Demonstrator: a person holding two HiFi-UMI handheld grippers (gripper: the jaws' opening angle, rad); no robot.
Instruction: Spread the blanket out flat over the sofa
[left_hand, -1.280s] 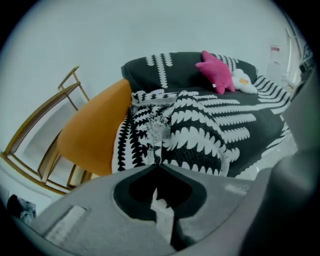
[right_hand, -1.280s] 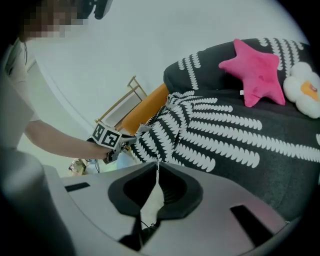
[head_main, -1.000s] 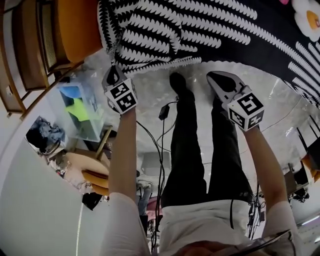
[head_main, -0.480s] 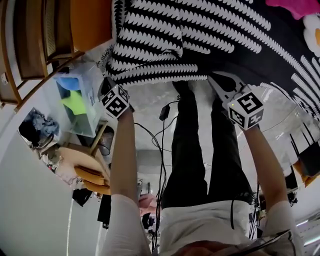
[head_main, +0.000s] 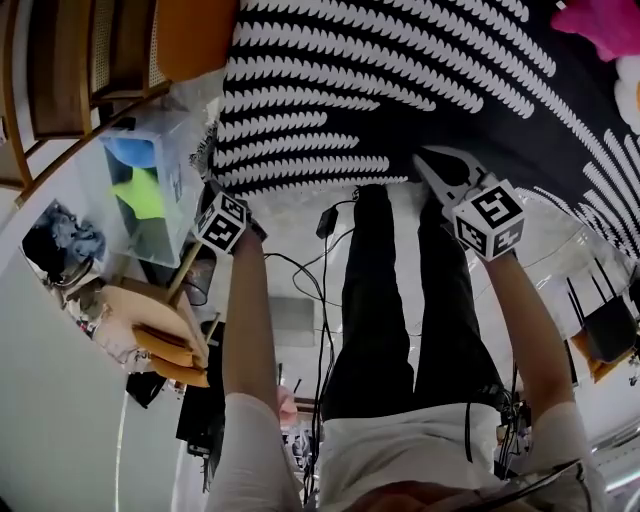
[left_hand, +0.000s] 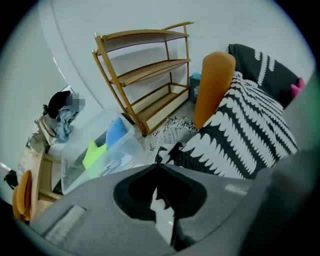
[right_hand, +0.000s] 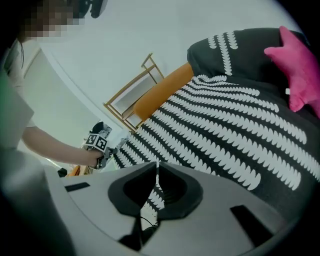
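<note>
Blanket (head_main: 400, 80) — black, with rows of white leaf-shaped marks — lay across the sofa (head_main: 190, 35). It covered the seat and ran up the backrest at the far side, so that only the orange arm at the left end showed bare. Its near edge hung over the front of the seat in a nearly straight line between the two grippers.

At the left corner of that edge, the left gripper (head_main: 210, 188) pointed steeply down with its jaws pressed together on the fabric. Further right along the same edge, the right gripper (head_main: 422, 160) had its jaws closed to a sliver, pinching the hem there too.

The person stood right against the front of the sofa, legs (head_main: 375, 300) in black trousers between the two outstretched arms. A pink plush toy (head_main: 600, 18) sat on the blanket at the far right.

Left of the sofa stood a wooden shelf rack (head_main: 60, 80). Nearer — on the floor by the left gripper — was a clear plastic bin (head_main: 150, 170) with blue and green things inside. Cables (head_main: 322, 290) trailed over the floor by the person's feet.
</note>
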